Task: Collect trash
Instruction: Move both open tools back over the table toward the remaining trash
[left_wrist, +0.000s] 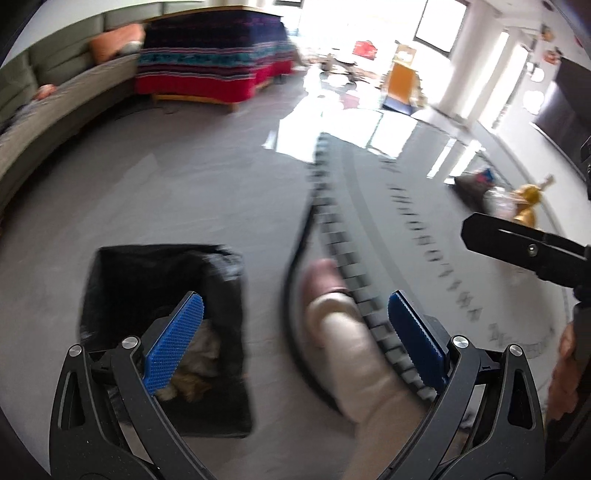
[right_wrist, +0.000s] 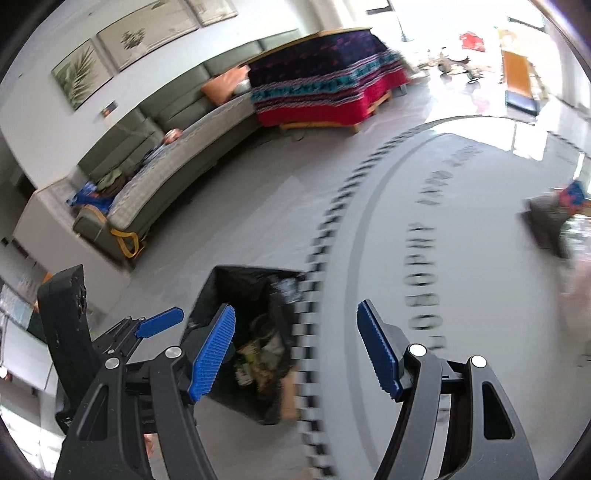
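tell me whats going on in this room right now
A person is collecting trash with a two-finger gripper in each hand. Both the left gripper and the right gripper stand open and empty. A black-lined trash bin sits on the grey floor by the edge of a round rug, already holding some wrappers. More litter lies across the rug. The person's slippered foot is at the rug's edge.

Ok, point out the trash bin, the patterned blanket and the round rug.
trash bin (right_wrist: 243, 280): right wrist view, black liner on its far wall.
patterned blanket (right_wrist: 321, 81): right wrist view, its striped side.
round rug (right_wrist: 480, 240): right wrist view, bare grey middle.
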